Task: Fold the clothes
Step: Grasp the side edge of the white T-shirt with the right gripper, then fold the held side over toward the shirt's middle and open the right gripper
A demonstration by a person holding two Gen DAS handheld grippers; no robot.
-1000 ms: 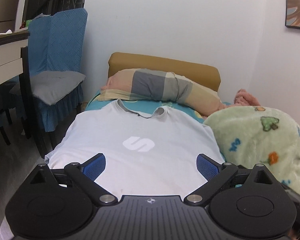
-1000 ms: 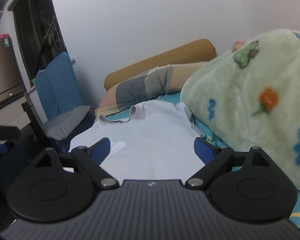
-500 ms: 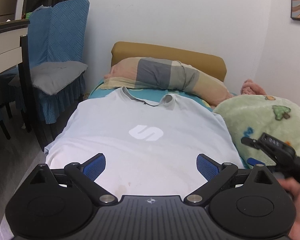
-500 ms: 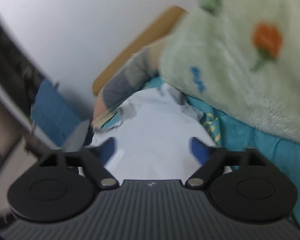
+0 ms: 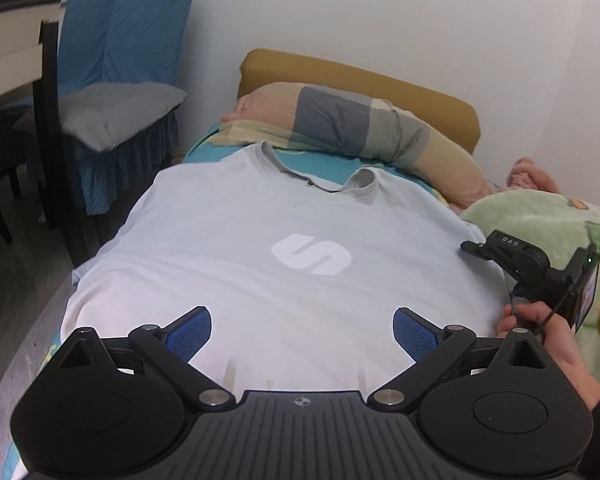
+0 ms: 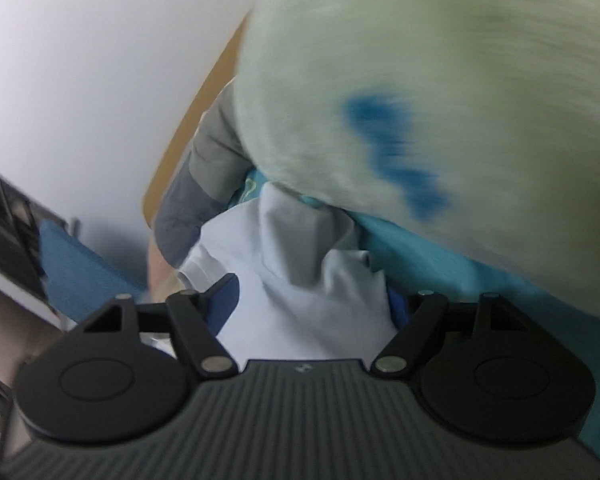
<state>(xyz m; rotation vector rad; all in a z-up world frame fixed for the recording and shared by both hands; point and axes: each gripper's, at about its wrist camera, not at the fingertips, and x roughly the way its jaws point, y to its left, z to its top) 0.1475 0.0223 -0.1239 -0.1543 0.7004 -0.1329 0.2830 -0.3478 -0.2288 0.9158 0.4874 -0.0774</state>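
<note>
We've got the right gripper (image 6: 312,300) at the t-shirt (image 5: 300,248)'s right edge, jaws just closing around the sleeve (image 6: 300,248), not yet pinched; left gripper (image 5: 302,332) wide, empty, lower-center over the hem.

shirt (image 5: 260,240) on bed | pillow (image 5: 348,128) behind | blanket (image 5: 540,220) right

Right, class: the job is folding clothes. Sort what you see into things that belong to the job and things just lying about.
Belongs to the job:
- shirt, spread flat on the bed
- left tool, open over the hem
- right tool, jaws just been closing, sleeve between them

Just lying about:
- pillow
- blanket
- chair
</note>
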